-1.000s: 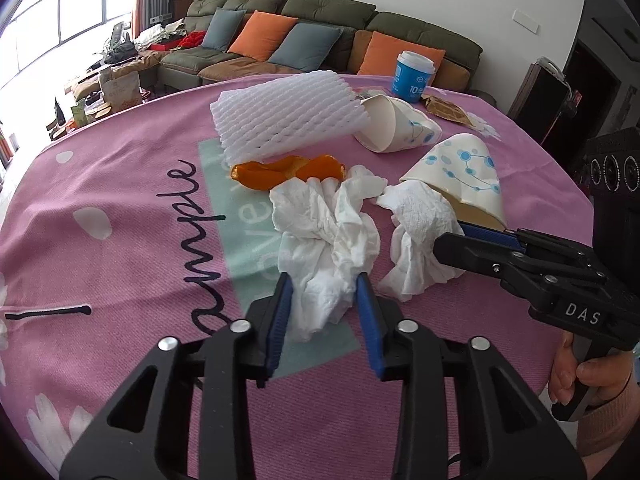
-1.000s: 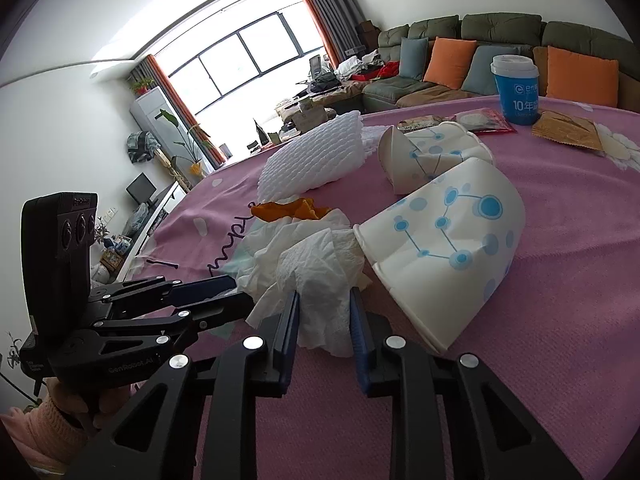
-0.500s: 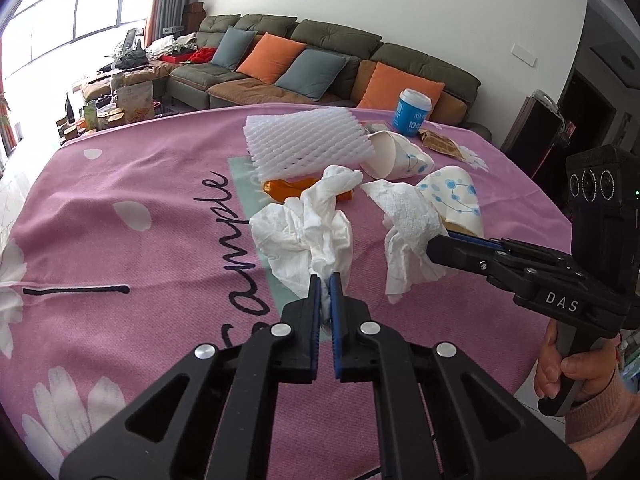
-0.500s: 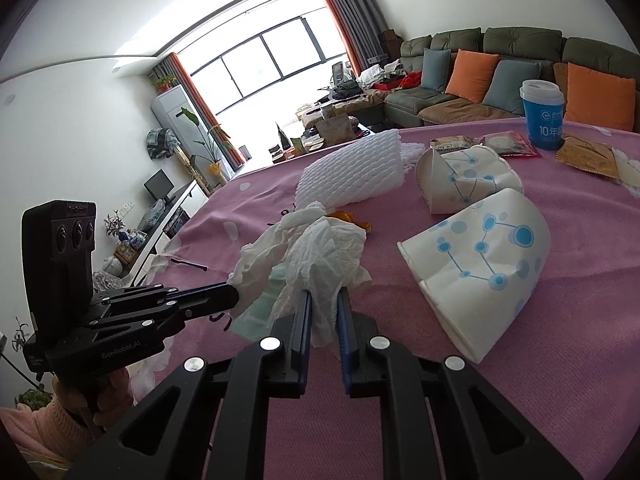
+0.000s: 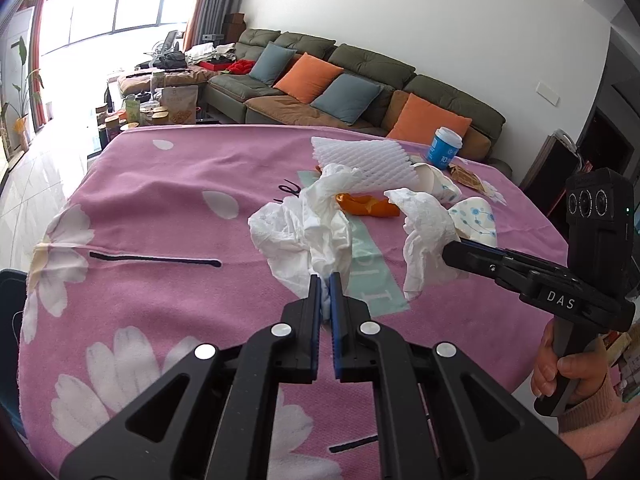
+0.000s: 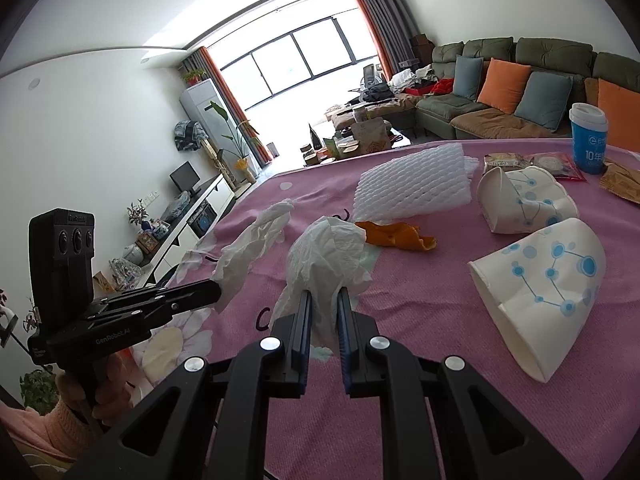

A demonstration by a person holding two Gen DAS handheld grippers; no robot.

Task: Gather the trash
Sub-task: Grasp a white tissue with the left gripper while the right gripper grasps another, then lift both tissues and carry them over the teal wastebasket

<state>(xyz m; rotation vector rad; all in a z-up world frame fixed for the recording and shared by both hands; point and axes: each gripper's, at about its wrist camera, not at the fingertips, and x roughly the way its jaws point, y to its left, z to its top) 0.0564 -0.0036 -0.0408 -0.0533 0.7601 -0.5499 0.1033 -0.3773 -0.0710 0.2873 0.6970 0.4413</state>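
Observation:
My left gripper is shut on a large crumpled white tissue, which hangs lifted above the pink tablecloth. My right gripper is shut on a smaller crumpled tissue, also raised off the cloth. The left wrist view shows that smaller tissue pinched at the right gripper's tip. In the right wrist view the large tissue trails from the left gripper. On the cloth lie an orange peel, white foam netting and two crushed dotted paper cups.
A blue lidded cup stands at the far edge beside snack wrappers and a brown packet. A green sofa with cushions stands behind the table. A hand holds the right gripper's handle.
Both grippers closed on their tissues and lifted them off the cloth. The left one pulled back and left with the large tissue; the right one rose slightly.

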